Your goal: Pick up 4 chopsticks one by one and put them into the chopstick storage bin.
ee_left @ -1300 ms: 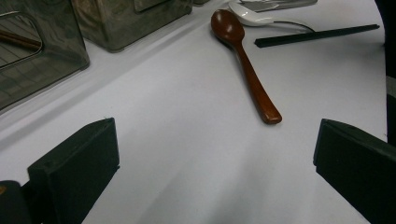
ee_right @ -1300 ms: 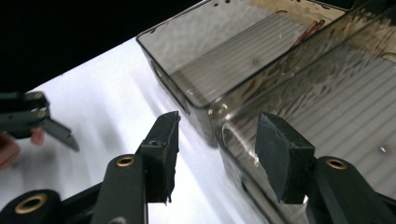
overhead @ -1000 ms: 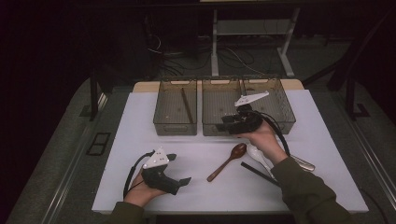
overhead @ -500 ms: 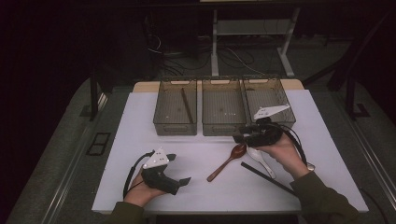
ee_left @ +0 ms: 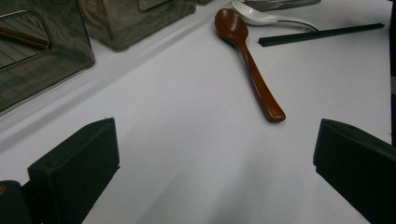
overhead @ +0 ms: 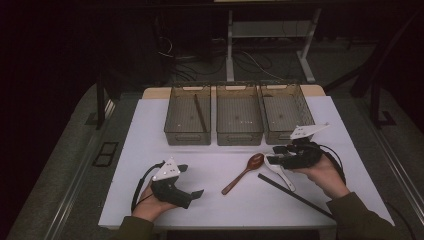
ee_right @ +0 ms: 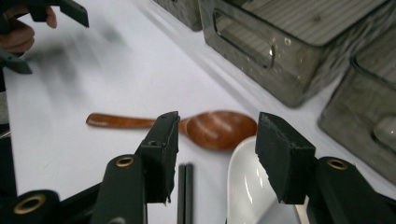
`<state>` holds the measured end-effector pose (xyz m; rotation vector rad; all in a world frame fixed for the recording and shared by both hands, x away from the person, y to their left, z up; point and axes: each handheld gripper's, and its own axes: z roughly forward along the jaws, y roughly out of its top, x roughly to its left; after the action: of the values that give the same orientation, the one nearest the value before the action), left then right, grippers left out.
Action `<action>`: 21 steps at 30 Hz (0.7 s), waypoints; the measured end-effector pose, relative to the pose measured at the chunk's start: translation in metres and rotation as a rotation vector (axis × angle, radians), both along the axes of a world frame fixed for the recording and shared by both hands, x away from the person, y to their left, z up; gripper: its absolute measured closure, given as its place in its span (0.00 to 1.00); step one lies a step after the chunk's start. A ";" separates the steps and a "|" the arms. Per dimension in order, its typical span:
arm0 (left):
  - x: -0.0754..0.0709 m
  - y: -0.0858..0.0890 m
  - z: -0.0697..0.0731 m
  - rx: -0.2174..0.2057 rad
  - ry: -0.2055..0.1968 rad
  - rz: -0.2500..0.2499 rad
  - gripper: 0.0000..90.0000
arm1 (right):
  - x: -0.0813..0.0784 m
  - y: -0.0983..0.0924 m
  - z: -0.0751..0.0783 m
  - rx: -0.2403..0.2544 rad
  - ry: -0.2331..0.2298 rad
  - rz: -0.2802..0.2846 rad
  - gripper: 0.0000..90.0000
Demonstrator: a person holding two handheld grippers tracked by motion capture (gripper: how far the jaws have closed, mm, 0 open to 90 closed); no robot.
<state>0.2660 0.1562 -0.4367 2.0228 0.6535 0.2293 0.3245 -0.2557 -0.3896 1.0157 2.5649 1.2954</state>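
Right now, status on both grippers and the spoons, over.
Left gripper open, resting on table. Right gripper open, low over white spoon, nothing held. Brown spoon and black chopsticks lie close beside it.

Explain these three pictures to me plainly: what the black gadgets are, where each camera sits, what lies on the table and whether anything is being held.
A person sits at a white table with a hand-held two-jaw tool in each hand; there is no robot arm. The wide picture comes from a camera above, looking down. The other two come from cameras riding on each tool, looking out between its black jaws.

The left tool rests near the table's front edge, jaws open, nothing in them. The right tool hovers over a white spoon, jaws open and gripping nothing.

Beside it lie a brown wooden spoon and black chopsticks. Behind stand three clear bins; the left one holds a dark stick, and the right one something pale I cannot identify.
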 end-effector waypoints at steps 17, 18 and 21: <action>0.000 0.000 0.000 0.001 0.000 -0.001 0.00 | -0.030 -0.034 -0.005 -0.046 0.017 -0.001 0.52; 0.000 0.000 0.000 0.001 -0.001 -0.001 0.00 | -0.031 -0.036 -0.005 -0.049 0.016 -0.002 0.52; 0.000 0.000 0.000 0.002 -0.001 -0.002 0.00 | -0.035 -0.042 -0.005 -0.061 0.014 -0.008 0.51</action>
<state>0.2660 0.1561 -0.4367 2.0253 0.6503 0.2299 0.2897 -0.2974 -0.3943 1.0275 2.5904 1.2049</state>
